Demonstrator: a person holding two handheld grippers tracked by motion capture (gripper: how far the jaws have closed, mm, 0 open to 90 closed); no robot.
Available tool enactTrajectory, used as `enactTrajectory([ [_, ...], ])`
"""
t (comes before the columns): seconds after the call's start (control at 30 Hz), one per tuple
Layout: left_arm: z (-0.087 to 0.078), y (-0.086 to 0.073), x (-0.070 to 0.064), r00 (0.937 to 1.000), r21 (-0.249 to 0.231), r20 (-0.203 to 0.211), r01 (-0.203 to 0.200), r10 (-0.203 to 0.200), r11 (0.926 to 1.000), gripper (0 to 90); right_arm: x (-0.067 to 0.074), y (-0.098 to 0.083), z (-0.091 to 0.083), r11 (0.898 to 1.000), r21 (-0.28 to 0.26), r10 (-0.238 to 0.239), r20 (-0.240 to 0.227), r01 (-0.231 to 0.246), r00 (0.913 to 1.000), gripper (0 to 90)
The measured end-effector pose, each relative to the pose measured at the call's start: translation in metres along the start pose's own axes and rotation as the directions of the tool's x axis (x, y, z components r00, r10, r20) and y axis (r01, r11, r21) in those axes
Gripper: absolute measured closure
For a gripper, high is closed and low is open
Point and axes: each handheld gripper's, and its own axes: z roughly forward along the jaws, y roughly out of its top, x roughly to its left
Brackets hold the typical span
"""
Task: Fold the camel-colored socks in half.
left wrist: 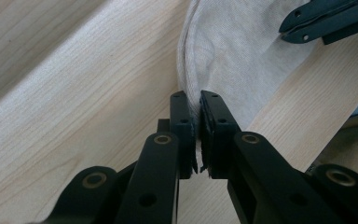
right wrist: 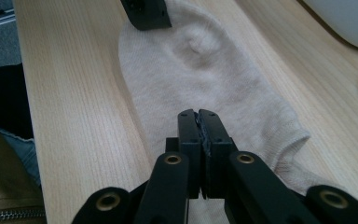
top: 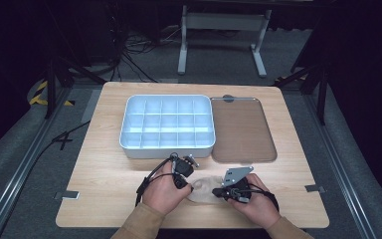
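Down at the near edge of the wooden counter, seen from the high view, a beige sock lay flat between the two hands. The left hand-held gripper sat at the sock's left end and the right hand-held gripper at its right end, both touching the fabric. Behind them stood a white compartment tray, its cells all looking bare, and just beside it on the right a brownish clear lid lay flat. Past the far edge there were cables and a white stand leg on the floor, well apart from everything.

Over in the left gripper view, the left hand-held gripper had its jaws nearly together with a fold of the sock's edge pinched between them. The other gripper's dark tip poked in at the top right, resting on the cloth.

Right gripper view: the right hand-held gripper was clamped on the sock near the cuff end, jaws pressed tight with fabric between. The left one's black tip sat on the toe end at the top. A bit of the white tray curved in at the upper right.
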Motion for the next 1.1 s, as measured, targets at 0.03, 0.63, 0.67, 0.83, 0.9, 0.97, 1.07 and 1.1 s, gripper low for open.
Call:
enactTrajectory([
  [0.03, 0.0, 0.0, 0.0, 1.0, -0.001, 0.003, 0.001, -0.001, 1.0, 84.4, 0.001, 0.0, 0.002, 1.0, 0.02, -0.007, 0.01, 0.007, 0.9999, 88.9],
  [0.63, -0.01, -0.001, -0.002, 1.0, -0.001, 0.006, -0.005, 0.005, 1.0, 84.4, 0.004, -0.003, 0.007, 0.999, 0.028, -0.024, 0.009, 0.023, 0.9997, 89.3],
  [0.67, -0.01, -0.002, -0.002, 1.0, 0.002, 0.007, -0.003, 0.002, 1.0, 84.5, 0.005, -0.002, 0.008, 0.999, 0.029, -0.022, 0.011, 0.022, 0.9997, 89.3],
  [0.83, -0.014, -0.003, -0.002, 1.0, 0.004, 0.002, 0.002, -0.002, 1.0, 84.5, 0.005, -0.002, 0.006, 1.0, 0.016, -0.024, -0.003, 0.024, 0.9997, 89.4],
  [0.9, -0.017, -0.004, -0.001, 1.0, 0.002, -0.007, 0.003, -0.003, 1.0, 84.5, 0.002, -0.003, 0.001, 1.0, -0.001, -0.006, -0.011, 0.006, 0.9999, 89.5],
  [0.97, -0.02, -0.005, 0.001, 0.9998, 0.006, -0.013, 0.013, -0.013, 0.9999, 84.5, -0.002, -0.003, -0.007, 1.0, -0.012, 0.011, -0.003, -0.011, 0.9999, 89.5],
  [1.07, -0.026, -0.007, 0.004, 0.9991, 0.008, -0.033, 0.028, -0.028, 0.9996, 84.5, -0.01, -0.007, -0.02, 0.999, -0.009, 0.047, 0.023, -0.047, 0.9986, 89.6],
  [1.1, -0.028, -0.008, 0.005, 0.9988, 0.011, -0.037, 0.031, -0.03, 0.9995, 84.4, -0.012, -0.009, -0.022, 0.998, -0.003, 0.059, 0.029, -0.059, 0.9978, 89.6],
])
